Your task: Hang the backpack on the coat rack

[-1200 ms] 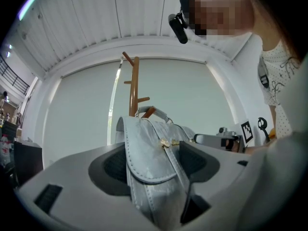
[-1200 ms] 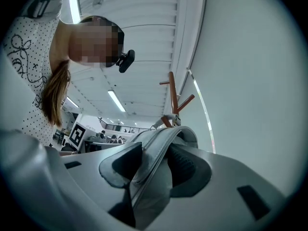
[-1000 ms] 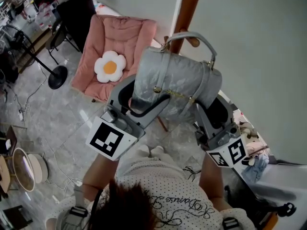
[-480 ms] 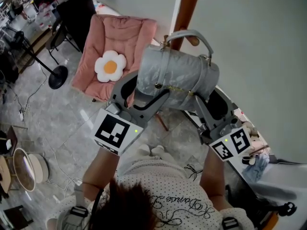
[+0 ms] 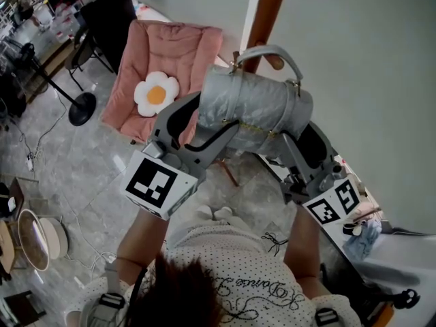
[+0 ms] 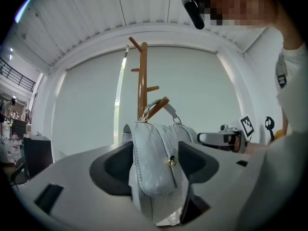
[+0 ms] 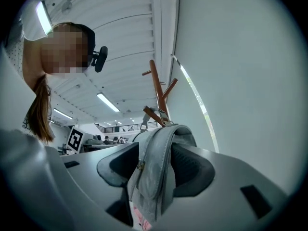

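The grey backpack (image 5: pixel 255 111) is held up against the brown coat rack (image 5: pixel 266 12), its top handle (image 5: pixel 272 50) looped over a wooden peg (image 5: pixel 274 60). My left gripper (image 5: pixel 204 125) is shut on the bag's left end; in the left gripper view the flap (image 6: pixel 154 162) is pinched between the pads. My right gripper (image 5: pixel 296 142) has the bag's right side (image 7: pixel 154 170) between its jaws, which are opening and no longer squeeze it. The peg (image 6: pixel 156 109) runs through the handle in the left gripper view.
A pink folding chair (image 5: pixel 170 60) with a flower cushion (image 5: pixel 157 94) stands left of the rack. A floor fan's base (image 5: pixel 80 107) and a black cabinet (image 5: pixel 109 16) are further left. A white wall (image 5: pixel 354 80) is close behind the rack.
The right gripper has rolled slightly and its jaws have widened around the bag. The backpack has settled a little on the peg. The left gripper stays closed on it.
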### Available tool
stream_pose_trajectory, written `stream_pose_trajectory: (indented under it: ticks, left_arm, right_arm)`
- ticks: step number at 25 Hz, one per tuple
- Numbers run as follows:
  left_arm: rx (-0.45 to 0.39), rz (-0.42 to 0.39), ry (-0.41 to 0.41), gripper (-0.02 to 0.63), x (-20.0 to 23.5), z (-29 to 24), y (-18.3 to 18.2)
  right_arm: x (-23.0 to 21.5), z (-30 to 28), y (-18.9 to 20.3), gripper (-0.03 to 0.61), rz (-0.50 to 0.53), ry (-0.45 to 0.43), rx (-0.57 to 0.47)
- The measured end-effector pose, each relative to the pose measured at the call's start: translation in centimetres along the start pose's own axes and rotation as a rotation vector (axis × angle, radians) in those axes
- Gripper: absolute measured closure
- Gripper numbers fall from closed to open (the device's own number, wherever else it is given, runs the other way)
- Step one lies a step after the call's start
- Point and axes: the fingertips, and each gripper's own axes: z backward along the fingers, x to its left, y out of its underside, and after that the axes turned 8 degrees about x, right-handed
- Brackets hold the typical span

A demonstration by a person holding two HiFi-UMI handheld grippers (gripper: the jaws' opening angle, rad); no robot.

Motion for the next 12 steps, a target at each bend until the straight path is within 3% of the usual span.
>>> stream_pose_trajectory:
  ticks: [3, 6, 12]
  left_arm:
    - [-0.006, 0.031, -0.017, 0.343, 0.7, -0.6, -0.1]
    - [-0.023, 0.066, -0.031, 0.379, 1.0, -0.6, -0.3]
    - [-0.037, 0.092, -0.057, 0.38, 2.1, -1.2, -0.8]
  right_arm:
    - [-0.5, -0.3, -0.2, 0.363, 0.032, 0.039, 0.008]
    - [-0.7, -0.4, -0.3, 0.422, 0.078, 0.083, 0.02]
    - [-1.5, -1.5, -0.8, 0.43, 0.052, 0.069, -0.003]
